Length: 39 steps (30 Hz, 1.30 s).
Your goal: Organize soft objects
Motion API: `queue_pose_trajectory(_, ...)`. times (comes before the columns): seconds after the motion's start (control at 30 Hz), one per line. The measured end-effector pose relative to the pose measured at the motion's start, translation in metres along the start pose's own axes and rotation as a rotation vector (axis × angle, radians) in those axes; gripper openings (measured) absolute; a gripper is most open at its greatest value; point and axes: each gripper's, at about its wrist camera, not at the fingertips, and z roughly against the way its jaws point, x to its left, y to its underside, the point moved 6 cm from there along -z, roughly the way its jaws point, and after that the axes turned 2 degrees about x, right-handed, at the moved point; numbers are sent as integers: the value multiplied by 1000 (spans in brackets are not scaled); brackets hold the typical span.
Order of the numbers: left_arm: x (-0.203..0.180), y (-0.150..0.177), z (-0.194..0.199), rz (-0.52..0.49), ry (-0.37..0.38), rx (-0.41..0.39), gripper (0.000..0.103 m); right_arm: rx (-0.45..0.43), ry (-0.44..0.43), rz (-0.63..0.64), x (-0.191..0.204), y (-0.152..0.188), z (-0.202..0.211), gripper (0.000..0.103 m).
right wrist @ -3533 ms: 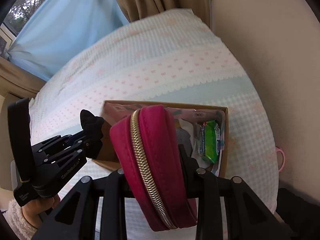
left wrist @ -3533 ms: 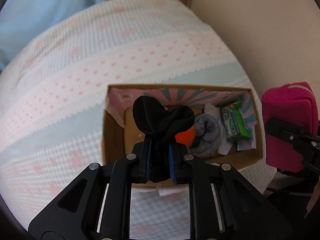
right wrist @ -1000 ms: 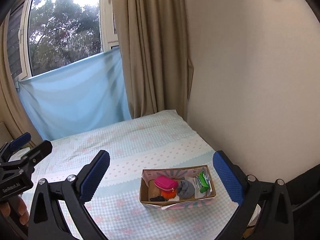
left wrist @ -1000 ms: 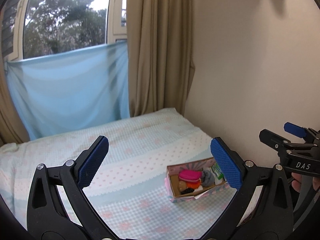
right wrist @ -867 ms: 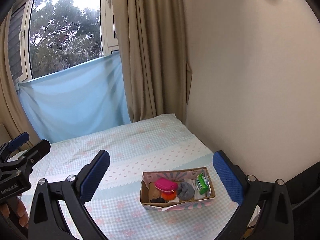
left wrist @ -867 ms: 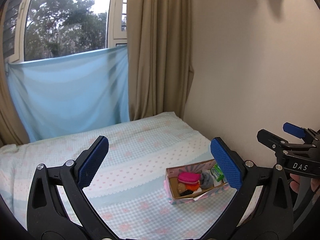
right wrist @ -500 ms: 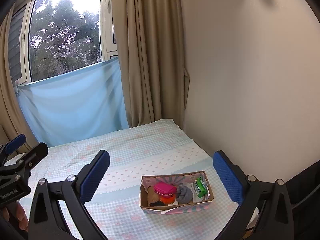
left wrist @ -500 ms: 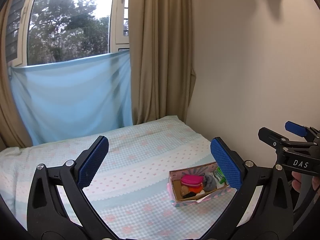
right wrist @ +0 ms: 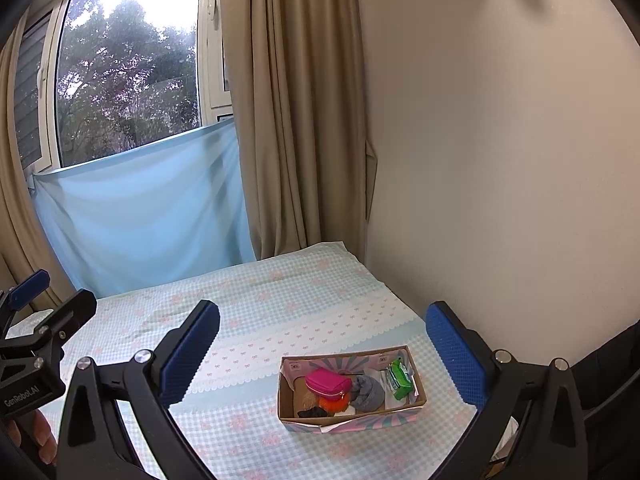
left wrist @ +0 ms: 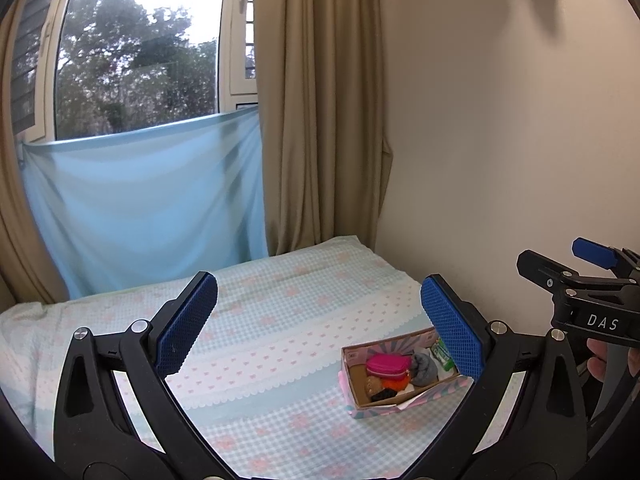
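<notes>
Left wrist view: both tools wide open, box packed on the bed

Left wrist view puts my left gripper (left wrist: pixel 319 320) at the bottom of the frame, its blue pads spread wide with nothing between them. Lower right of that frame, partly behind the right-hand pad, sits the cardboard box (left wrist: pixel 360 394) on the checked bedspread (left wrist: pixel 260 360). Inside it I can make out the pink zip pouch (left wrist: pixel 388 365) toward the middle, an orange item (left wrist: pixel 394 383) just below it, a grey soft bundle (left wrist: pixel 424 368) to the right of the pouch, a small black fabric piece (left wrist: pixel 386 395) at the box's near edge, and a green packet (left wrist: pixel 444 354) at the far right end. At the right edge of that frame I see part of the other tool.

On the right wrist view, my right gripper (right wrist: pixel 322 350) is likewise spread wide and holds nothing. The box lies low in the frame between its pads, well ahead of them, with the same contents lying in it. Beige curtains (right wrist: pixel 296 120) and a pale blue cloth (right wrist: pixel 140 208) fill the upper left; a plain wall (right wrist: pixel 500 160) fills the right.
</notes>
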Motion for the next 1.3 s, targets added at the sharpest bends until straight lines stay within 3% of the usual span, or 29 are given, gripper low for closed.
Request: queue_pose_trajectory(1.3, -7, 1, 2, -20, -10, -30, 102, -24, 17, -17, -6, -2, 7, 103)
